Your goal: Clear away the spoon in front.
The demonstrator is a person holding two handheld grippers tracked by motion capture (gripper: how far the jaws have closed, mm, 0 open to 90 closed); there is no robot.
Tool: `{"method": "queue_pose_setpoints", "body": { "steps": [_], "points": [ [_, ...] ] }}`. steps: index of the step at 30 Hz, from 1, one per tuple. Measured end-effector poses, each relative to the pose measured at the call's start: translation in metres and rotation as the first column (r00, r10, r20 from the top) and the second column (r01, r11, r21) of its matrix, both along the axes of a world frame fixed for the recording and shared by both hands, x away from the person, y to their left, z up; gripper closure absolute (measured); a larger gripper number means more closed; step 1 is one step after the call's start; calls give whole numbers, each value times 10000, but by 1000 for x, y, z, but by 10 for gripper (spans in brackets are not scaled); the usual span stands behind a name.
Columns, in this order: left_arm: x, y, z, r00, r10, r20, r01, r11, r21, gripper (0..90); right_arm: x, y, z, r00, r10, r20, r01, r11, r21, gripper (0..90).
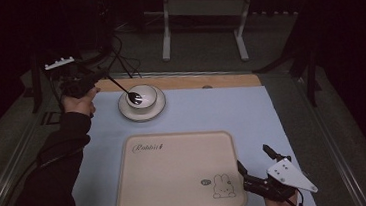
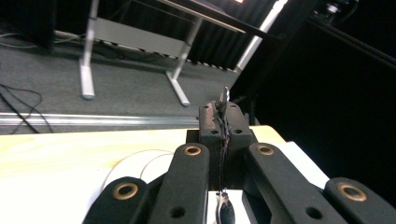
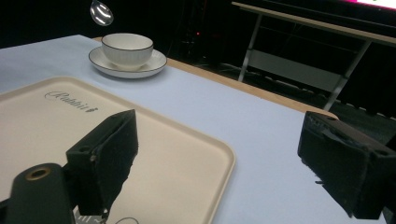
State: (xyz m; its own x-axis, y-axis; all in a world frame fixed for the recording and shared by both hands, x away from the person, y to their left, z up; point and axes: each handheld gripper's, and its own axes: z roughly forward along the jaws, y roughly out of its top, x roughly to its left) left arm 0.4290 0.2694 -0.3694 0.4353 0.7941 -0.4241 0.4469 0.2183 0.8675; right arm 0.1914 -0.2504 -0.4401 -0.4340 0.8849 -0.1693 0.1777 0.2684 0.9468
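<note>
A white bowl (image 1: pixel 145 95) stands on a white saucer (image 1: pixel 142 114) at the far left of the pale blue mat. My left gripper (image 1: pixel 99 77) is shut on the handle of a metal spoon (image 1: pixel 121 87), whose scoop hangs just over the bowl. In the left gripper view the jaws (image 2: pixel 222 121) press together on the thin handle (image 2: pixel 224 98). My right gripper (image 1: pixel 253 158) rests open near the front right, beside a cream tray (image 1: pixel 178 183). Its fingers (image 3: pixel 109 154) stand wide apart with nothing between them. Farther off in that view are the bowl (image 3: pixel 127 49) and the spoon's scoop (image 3: pixel 101 12).
The cream tray (image 3: pixel 187 140) has a rabbit drawing and raised rim and takes up the mat's front middle. A wooden strip (image 1: pixel 219 79) edges the table's far side. Beyond it stand a metal table frame (image 1: pixel 203 11) and cables on the floor (image 1: pixel 124 58).
</note>
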Motion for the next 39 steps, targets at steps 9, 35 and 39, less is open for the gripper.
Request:
{"method": "queue_pose_setpoints", "body": {
  "steps": [9, 35, 39],
  "points": [
    [-11, -4, 19, 9955, -945, 17, 944, 9947, 416, 896, 0, 0, 0, 10000, 1, 2, -1, 10000, -2, 121],
    [-50, -13, 23, 9278, -3725, -228, 3728, 9227, 982, 896, 0, 1, 0, 10000, 14, -34, -14, 10000, -3, 121],
    [-54, -16, 22, 9112, -4109, -289, 4116, 9052, 1061, 896, 0, 2, 0, 10000, 18, -46, -18, 10000, -4, 121]
  ]
}}
